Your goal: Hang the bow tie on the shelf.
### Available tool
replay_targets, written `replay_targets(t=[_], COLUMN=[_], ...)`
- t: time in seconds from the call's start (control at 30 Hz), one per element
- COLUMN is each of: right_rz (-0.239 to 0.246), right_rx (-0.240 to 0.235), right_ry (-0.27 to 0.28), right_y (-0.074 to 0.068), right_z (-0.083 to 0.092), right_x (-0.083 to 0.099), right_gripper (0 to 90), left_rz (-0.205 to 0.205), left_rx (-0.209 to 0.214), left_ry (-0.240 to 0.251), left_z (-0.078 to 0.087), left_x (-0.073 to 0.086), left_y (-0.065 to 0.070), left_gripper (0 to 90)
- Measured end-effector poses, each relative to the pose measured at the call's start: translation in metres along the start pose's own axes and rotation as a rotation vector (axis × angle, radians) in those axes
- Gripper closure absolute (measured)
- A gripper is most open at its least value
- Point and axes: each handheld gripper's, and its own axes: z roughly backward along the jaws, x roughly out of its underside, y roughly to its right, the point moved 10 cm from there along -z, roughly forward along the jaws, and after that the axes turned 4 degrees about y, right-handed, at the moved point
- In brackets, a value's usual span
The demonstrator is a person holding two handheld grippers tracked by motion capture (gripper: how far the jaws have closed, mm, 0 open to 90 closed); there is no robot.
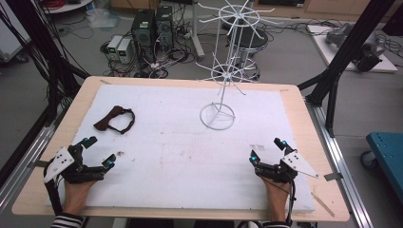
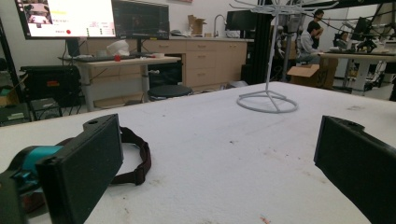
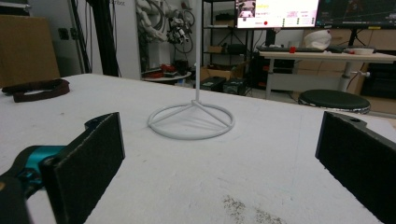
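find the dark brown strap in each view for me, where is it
High view: the dark brown strap lies looped on the white mat's left half, beyond the left gripper.
Left gripper view: low at left, curling out from behind the left-hand jaw.
Right gripper view: far left, near the table's edge.
Shared landmark: the white wire stand's ring base.
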Motion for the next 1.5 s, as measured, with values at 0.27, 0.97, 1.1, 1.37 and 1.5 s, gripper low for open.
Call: replay_targets(t=[0.27, 0.97, 1.1, 1.37, 1.5], right_rz=[0.007, 0.005, 0.005, 0.005, 0.007], right_rx=[-0.003, -0.001, -0.002, -0.001, -0.001], right_ry=[0.002, -0.002, -0.002, -0.002, 0.0], right_y=[0.0, 0.0, 0.0, 0.0, 0.0], right_z=[0.0, 0.0, 0.0, 0.0, 0.0], right_x=[0.0, 0.0, 0.0, 0.0, 0.0], right_gripper=[0.5, 0.5, 0.5, 0.6, 0.5], left_rz=[0.008, 0.036, 0.053, 0.023, -0.005], left_rx=[-0.001, -0.009, -0.002, 0.007, -0.002], left_ry=[-0.005, -0.023, -0.046, -0.104, -0.15], left_z=[-0.001, -0.002, -0.003, -0.009, -0.011], left_x=[0.0, 0.001, -0.001, -0.02, -0.029], left_y=[-0.001, -0.007, -0.01, -0.017, -0.025], left_gripper=[1.7, 1.7, 1.7, 1.7, 1.7])
